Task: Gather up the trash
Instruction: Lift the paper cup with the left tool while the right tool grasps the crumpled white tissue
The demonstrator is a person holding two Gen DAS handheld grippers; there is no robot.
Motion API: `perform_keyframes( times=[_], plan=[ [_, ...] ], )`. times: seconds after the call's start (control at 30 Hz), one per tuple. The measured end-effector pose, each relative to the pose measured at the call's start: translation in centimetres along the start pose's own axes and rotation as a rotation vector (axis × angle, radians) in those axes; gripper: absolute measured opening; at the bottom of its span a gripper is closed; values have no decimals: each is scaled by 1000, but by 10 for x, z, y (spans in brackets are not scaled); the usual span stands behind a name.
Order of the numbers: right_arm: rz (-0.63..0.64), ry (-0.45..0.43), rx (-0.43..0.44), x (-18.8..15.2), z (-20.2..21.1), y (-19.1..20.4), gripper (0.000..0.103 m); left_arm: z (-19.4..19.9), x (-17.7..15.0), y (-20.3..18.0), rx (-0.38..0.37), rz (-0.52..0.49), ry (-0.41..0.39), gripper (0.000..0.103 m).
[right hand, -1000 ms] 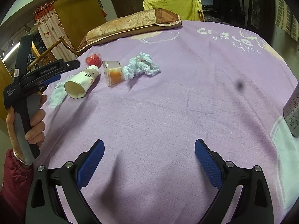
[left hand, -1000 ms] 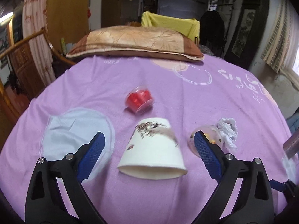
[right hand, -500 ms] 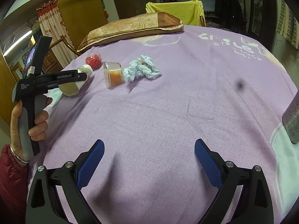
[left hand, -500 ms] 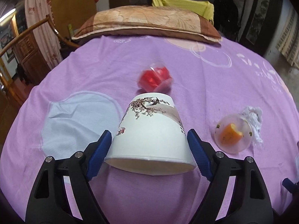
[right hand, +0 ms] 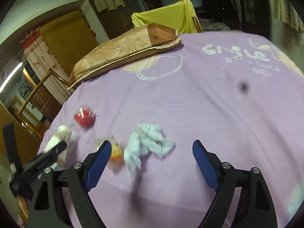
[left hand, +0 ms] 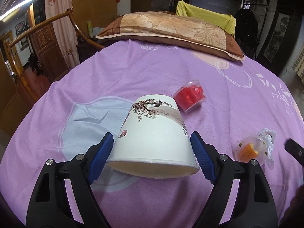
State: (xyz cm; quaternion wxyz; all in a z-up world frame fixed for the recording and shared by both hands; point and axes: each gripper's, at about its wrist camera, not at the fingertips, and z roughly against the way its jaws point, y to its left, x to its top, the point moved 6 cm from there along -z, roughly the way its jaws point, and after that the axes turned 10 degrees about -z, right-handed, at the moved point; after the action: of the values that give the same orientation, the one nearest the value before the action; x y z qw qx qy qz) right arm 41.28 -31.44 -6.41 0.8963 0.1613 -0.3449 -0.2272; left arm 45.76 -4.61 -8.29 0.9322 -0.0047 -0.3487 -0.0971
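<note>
A white paper cup (left hand: 153, 138) with a flower print sits between the blue pads of my left gripper (left hand: 152, 152), which is shut on it and holds it above the purple bedspread (left hand: 133, 72). A red-filled plastic cup (left hand: 190, 96) lies beyond it. A clear cup with orange inside (left hand: 250, 150) and a crumpled white tissue (left hand: 267, 134) lie to the right. In the blurred right wrist view, my right gripper (right hand: 152, 161) is open, just short of the tissue (right hand: 148, 146) and the orange cup (right hand: 115, 155). The red cup (right hand: 84, 116) and the held paper cup (right hand: 58, 140) show at left.
A brown and gold pillow (left hand: 171, 28) lies at the far end of the bed. A yellow-draped chair (left hand: 205, 15) stands behind it. A wooden bed frame and cabinet (left hand: 43, 43) stand at left. A pale round patch (left hand: 87, 119) is printed on the bedspread.
My left gripper moved forward around the paper cup, closed on it and lifted it. My right gripper moved forward and left toward the tissue and the orange cup.
</note>
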Motion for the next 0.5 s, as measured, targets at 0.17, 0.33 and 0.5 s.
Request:
perform_keyframes(
  times=[0.17, 0.33, 0.5],
  plan=[
    [-16, 40, -32, -1, -34, -5, 78, -2, 4, 7, -15, 33, 4, 80],
    [70, 45, -18, -7, -33, 2, 21, 2, 8, 18, -26, 67, -8, 80],
    [60, -38, 40, 6, 10, 10, 17, 10, 7, 27, -24, 93, -31, 80]
  ],
)
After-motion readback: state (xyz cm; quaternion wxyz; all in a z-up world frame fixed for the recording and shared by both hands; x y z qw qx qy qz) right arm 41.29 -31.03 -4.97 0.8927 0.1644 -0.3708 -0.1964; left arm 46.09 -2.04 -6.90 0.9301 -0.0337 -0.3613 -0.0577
